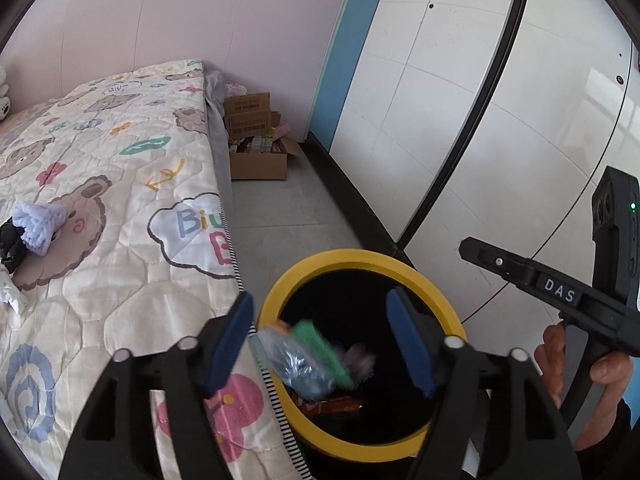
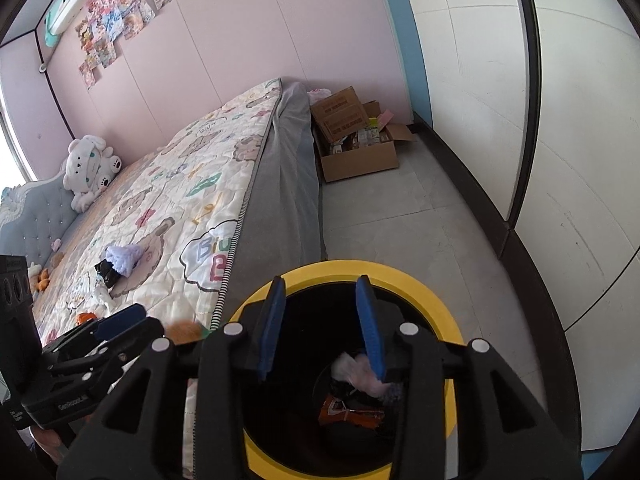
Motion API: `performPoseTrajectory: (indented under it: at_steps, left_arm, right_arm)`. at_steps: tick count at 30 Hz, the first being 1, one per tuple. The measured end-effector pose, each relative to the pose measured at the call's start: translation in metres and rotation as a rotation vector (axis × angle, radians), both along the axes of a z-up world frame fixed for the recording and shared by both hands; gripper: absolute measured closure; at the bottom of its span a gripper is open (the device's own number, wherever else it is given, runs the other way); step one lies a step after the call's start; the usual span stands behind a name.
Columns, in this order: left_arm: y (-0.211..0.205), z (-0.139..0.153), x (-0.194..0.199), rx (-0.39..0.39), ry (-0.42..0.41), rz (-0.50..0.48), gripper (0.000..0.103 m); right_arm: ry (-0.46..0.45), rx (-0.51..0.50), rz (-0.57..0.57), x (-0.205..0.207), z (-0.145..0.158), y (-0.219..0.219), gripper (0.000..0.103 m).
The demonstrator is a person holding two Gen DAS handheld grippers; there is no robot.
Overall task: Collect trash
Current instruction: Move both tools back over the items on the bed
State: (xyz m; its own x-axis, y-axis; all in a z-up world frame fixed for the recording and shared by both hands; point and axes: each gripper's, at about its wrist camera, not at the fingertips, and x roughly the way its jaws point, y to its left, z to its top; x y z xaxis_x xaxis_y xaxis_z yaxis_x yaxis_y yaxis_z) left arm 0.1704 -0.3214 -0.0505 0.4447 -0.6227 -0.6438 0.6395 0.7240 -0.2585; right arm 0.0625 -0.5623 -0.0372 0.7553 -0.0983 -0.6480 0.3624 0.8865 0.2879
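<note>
A black bin with a yellow rim stands on the floor beside the bed. My left gripper hangs over it, open wide. A blurred clear bag with a green piece is loose between the fingers, above the bin's mouth. My right gripper is also over the bin, partly open. A pale pink wrapper lies just below its right pad, apart from it. An orange wrapper lies at the bottom. On the bed lie a lilac knitted thing and a black item.
The bed with a bear-print quilt runs along the left. An open cardboard box full of items sits on the floor at the bed's far end. White wardrobe doors line the right. A white plush toy sits by the headboard.
</note>
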Motion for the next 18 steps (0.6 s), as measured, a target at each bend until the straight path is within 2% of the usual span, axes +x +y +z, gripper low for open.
performPoseTrajectory:
  at_steps: [5,12,18]
  left_arm:
    - [0.016,0.01,-0.002,-0.032,-0.021,0.024,0.016]
    - [0.046,0.017,0.003,-0.035,-0.04,0.088,0.011]
    - [0.084,0.024,0.011,-0.037,-0.062,0.157,0.011]
  right_arm:
    - [-0.015,0.001,-0.013,-0.006,0.007,0.002,0.054]
    - [-0.037,-0.028,0.0,-0.01,0.022,0.019,0.038]
    - [-0.052,-0.046,0.04,-0.003,0.035,0.043,0.03]
